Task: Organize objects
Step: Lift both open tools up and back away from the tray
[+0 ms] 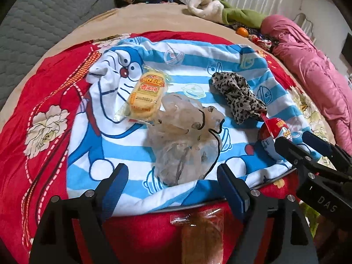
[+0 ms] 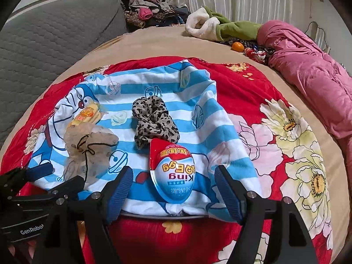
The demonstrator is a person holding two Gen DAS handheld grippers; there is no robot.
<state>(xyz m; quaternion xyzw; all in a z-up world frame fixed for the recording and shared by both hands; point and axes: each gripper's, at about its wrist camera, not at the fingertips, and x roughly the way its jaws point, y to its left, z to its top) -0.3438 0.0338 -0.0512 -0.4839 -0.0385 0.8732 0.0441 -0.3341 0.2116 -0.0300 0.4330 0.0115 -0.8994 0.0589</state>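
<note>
On a bed (image 2: 154, 41) covered by a red floral quilt (image 2: 253, 101) lies a blue-and-white striped cartoon cloth (image 2: 198, 132), and the things sit on it. The left gripper (image 1: 172, 176) hangs over the near edge of the cloth with its jaws wide apart and nothing between the pads; the sheer pouch (image 1: 187, 136) with its black drawstring lies just beyond the fingertips, untouched. Beside the pouch, to its far left, is a yellow snack pack (image 1: 146, 96), touching it. A leopard-print scrunchie (image 1: 237, 96) lies further right. The right gripper (image 2: 173, 184) is also open wide, its pads flanking the toy egg (image 2: 173, 171) without pressing it; the egg rests flat on the cloth, its red tip just touching the scrunchie (image 2: 154, 121). The pouch (image 2: 88, 145) sits left of the egg.
</note>
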